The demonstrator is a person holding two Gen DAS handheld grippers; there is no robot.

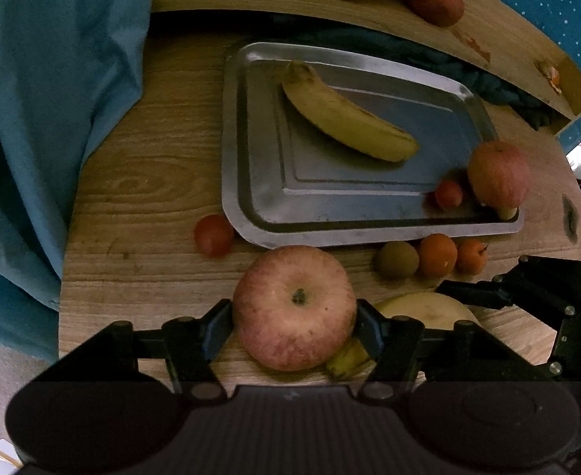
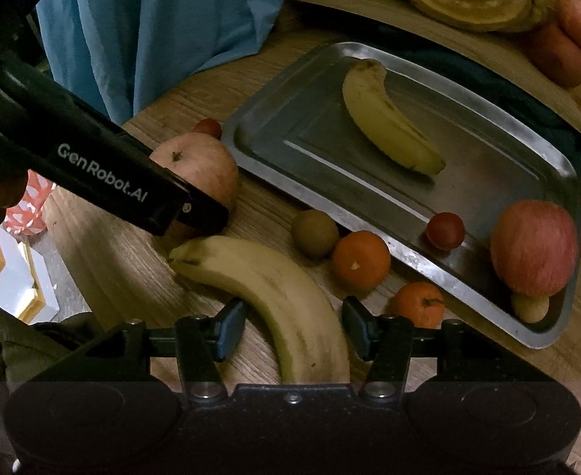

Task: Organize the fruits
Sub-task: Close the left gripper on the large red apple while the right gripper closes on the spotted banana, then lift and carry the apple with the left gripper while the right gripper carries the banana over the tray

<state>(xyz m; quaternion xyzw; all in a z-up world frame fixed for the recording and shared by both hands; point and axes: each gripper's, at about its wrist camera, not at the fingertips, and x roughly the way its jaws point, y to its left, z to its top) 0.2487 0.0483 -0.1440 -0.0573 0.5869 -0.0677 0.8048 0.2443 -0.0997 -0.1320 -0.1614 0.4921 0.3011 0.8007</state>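
Your left gripper has its jaws clamped on the round red-yellow apple, sitting on the wood-grain worktop just before the steel tray. Lift it straight up, clear the rim, and set it beside the tray's apple. Your right gripper stands with jaws spread either side of the curved yellow banana; I judge it best held off until the left arm clears.

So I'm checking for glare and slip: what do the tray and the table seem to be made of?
The tray looks like bare metal, probably stainless steel: grey, with a dull sheen, pressed ridges and fruit reflections. The table shows brown grain lines and a knot, matte: wood or a wood-look laminate, I cannot tell which.
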